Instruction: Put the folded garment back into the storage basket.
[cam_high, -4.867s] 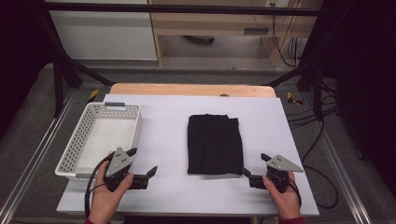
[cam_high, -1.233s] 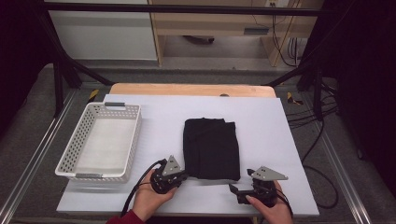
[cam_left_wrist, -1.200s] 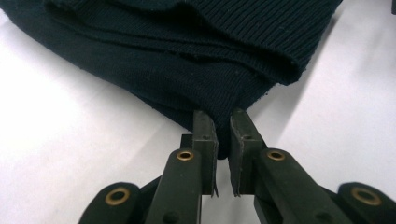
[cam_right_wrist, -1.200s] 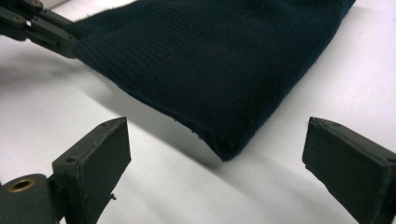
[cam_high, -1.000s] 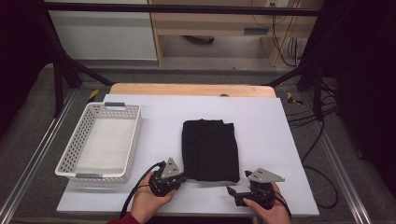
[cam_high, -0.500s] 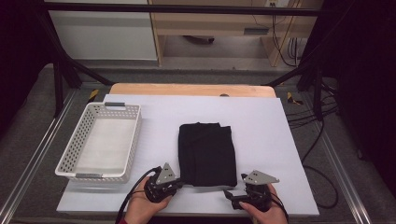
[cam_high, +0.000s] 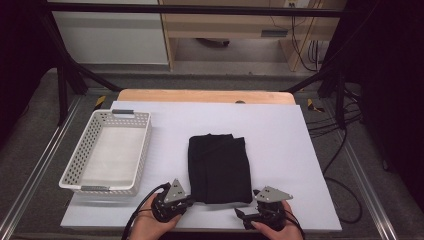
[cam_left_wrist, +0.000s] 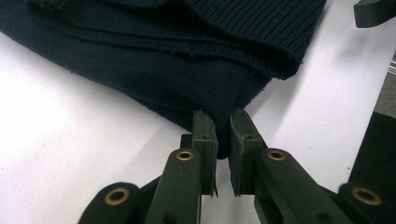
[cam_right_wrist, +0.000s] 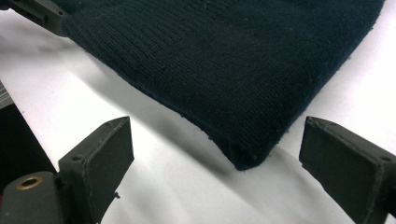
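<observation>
Farthest left on the white table (cam_high: 310, 165) stands the white perforated basket (cam_high: 107, 152), well apart from anything I hold.

My left hand (cam_high: 150, 222) comes in from the near edge, wrist low, its gripper (cam_high: 189, 202) aimed to the right and slightly away from me at the near left corner of the folded black knit garment (cam_high: 219, 167). My left gripper (cam_left_wrist: 223, 135) has its jaws drawn narrow, pinching that corner of ribbed cloth (cam_left_wrist: 177, 60); a thin strip of fabric sits between the pads.

The garment lies flat in the middle of the table, between my two hands, its near edge just ahead of both grippers.

My right hand (cam_high: 272, 225) rests at the near edge too, its gripper (cam_high: 239, 214) pointed leftward toward the garment's near right corner. My right gripper (cam_right_wrist: 217, 161) stands wide open, the corner of the cloth (cam_right_wrist: 233, 70) lying between the jaws but touched by neither pad.

I can read no label or writing anywhere.

Against the first earlier picture, both hands have come inward from the table's outer parts to the garment's near corners, and the garment has shifted slightly to the left.
</observation>
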